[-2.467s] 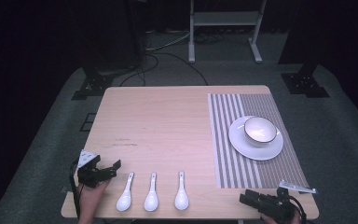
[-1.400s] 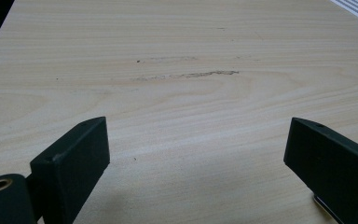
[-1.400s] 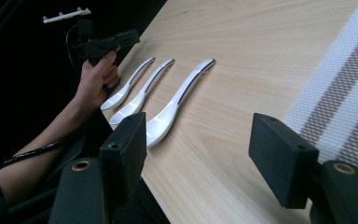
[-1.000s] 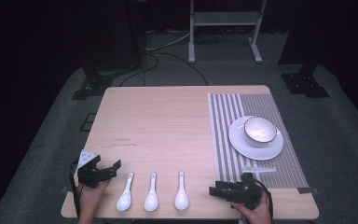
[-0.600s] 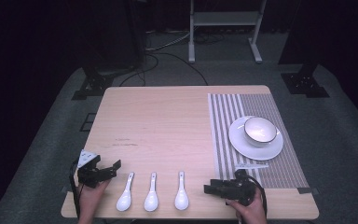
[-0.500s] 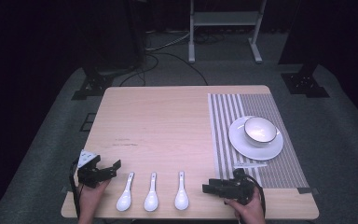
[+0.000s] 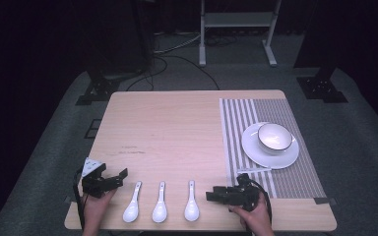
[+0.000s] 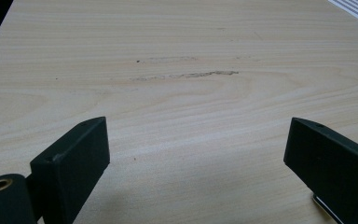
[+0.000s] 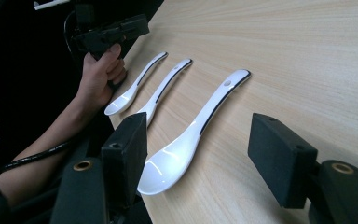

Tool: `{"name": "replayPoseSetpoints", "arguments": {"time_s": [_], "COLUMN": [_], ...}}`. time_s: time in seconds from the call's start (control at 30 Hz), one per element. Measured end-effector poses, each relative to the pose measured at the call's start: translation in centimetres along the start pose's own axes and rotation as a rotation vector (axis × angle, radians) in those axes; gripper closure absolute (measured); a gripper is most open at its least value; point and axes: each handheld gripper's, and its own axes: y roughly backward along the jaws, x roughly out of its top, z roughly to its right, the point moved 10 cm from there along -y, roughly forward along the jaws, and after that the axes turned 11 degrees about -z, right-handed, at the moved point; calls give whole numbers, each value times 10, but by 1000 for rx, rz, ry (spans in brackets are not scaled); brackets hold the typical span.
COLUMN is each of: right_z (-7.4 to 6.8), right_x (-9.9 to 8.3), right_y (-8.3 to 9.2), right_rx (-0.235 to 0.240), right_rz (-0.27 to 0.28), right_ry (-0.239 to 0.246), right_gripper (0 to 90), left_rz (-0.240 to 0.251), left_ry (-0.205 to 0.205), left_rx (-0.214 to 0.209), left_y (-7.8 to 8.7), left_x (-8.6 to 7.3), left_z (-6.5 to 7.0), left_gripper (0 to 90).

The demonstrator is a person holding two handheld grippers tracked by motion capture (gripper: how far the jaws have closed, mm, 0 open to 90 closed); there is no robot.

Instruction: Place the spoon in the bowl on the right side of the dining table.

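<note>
Jaws of the right gripper (image 9: 198, 158) stand spread wide, released, flanking the bowl of the nearest white spoon (image 9: 193, 135), which lies flat near the table's (image 7: 177, 123) front edge. Beyond it lie two more spoons (image 9: 161, 91) side by side. Farther off, the left gripper (image 7: 109, 180) rests spread apart over bare wood, grasping nothing.

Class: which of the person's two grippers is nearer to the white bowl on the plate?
Right. The right gripper sits just below-left of the bowl; the left gripper is across the table.
</note>
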Motion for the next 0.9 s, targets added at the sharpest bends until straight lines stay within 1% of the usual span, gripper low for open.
{"name": "replayPoseSetpoints", "arguments": {"time_s": [0.27, 0.53, 0.7, 0.73, 0.9], "right_z": [1, -1, -3, -3, -2], "right_x": [4, 10, 13, 15, 17], "right_y": [-6, -18, -24, -28, -34], "right_rx": [8, 17, 11, 5, -4], "right_rz": [-9, -26, -35, -39, -46], "right_ry": [-12, -19, -14, -10, -12], "right_gripper": [371, 373, 373, 373, 378], "left_rz": [-1, 0, 0, 1, 1], "left_ry": [-1, 0, 0, 0, 0], "left_rx": [1, 0, -1, -1, -2], "left_y": [0, 0, 0, 0, 0], "left_x": [0, 0, 0, 0, 0], "left_z": [0, 0, 0, 0, 0], "left_gripper": [55, 55, 55, 55, 55]}}
